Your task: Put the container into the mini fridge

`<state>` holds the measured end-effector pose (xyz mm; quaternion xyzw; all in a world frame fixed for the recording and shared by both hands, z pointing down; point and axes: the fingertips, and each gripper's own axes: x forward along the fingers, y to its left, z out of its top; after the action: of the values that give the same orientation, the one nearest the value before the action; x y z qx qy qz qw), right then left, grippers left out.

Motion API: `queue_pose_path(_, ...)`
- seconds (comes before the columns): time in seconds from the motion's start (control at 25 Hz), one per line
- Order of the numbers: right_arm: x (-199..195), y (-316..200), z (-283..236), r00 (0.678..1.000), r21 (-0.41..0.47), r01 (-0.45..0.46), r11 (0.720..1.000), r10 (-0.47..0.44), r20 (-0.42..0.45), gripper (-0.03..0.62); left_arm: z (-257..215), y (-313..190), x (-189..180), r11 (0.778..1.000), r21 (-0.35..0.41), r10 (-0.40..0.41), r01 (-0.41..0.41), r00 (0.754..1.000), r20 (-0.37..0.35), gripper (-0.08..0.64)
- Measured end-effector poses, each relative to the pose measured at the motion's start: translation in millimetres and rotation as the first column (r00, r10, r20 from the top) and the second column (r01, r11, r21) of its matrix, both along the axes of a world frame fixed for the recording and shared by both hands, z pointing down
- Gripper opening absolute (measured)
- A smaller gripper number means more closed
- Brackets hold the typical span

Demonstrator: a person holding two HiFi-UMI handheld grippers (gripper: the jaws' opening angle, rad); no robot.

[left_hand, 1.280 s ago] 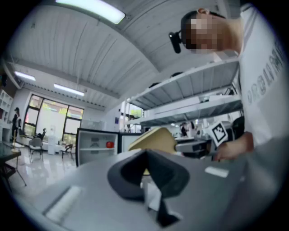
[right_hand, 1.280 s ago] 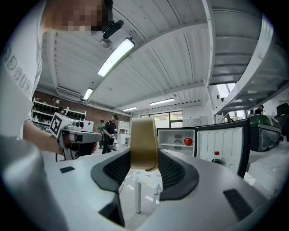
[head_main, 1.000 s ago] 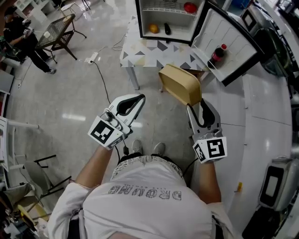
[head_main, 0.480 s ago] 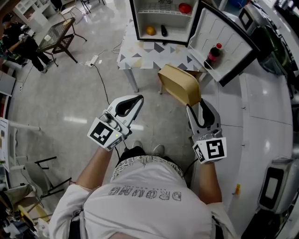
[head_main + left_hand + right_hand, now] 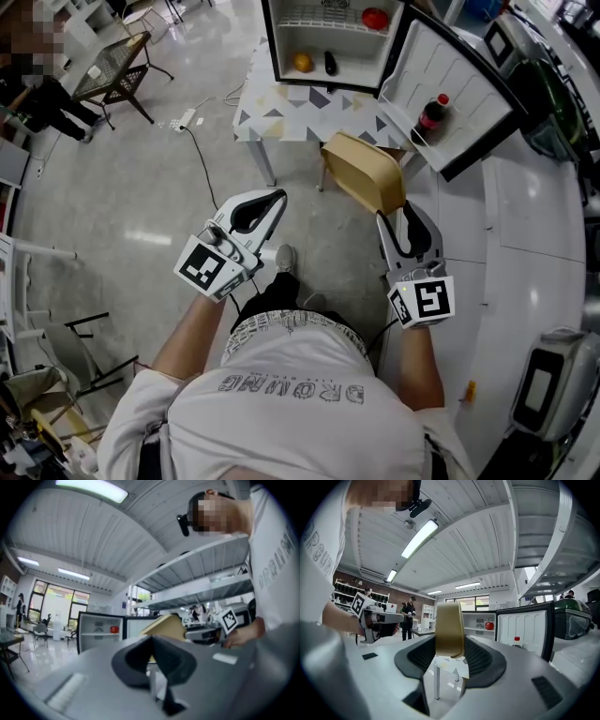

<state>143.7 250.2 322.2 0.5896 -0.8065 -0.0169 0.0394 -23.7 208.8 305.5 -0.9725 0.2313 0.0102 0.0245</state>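
A tan container (image 5: 364, 172) hangs on edge in the air, and my right gripper (image 5: 391, 214) is shut on its near rim. In the right gripper view the container (image 5: 450, 629) stands upright between the two pads. My left gripper (image 5: 279, 196) is held level with it to the left, shut and empty; its tips meet in the left gripper view (image 5: 151, 640). The mini fridge (image 5: 328, 42) stands open ahead on a patterned table (image 5: 309, 112), with its door (image 5: 459, 89) swung out to the right.
Inside the fridge lie an orange (image 5: 301, 62), a dark item (image 5: 329, 63) and a red item (image 5: 375, 17). A bottle (image 5: 431, 112) stands in the door shelf. A white counter (image 5: 525, 244) runs along the right. A power strip and cable (image 5: 187, 117) lie on the floor at left.
The person has taken a step toward the fridge, one shoe now forward. Both grippers keep their pose, and the container stays in the right one.
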Motion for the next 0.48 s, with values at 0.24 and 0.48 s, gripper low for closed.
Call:
queue_pose_path(0.24,6.2,-27.0,4.0,1.0,0.0,0.003,1.0,-0.003,-0.01,0.189,2.3,-28.2,5.4,1.0,0.0,-0.008,0.008,1.0,-0.016,0.006)
queue_pose_path(0.48,8.7,-71.0,8.7,1.0,-0.006,0.0,1.0,0.0,-0.014,0.189,10.9,-73.8,4.4,1.0,-0.005,-0.01,0.01,1.0,-0.006,0.006)
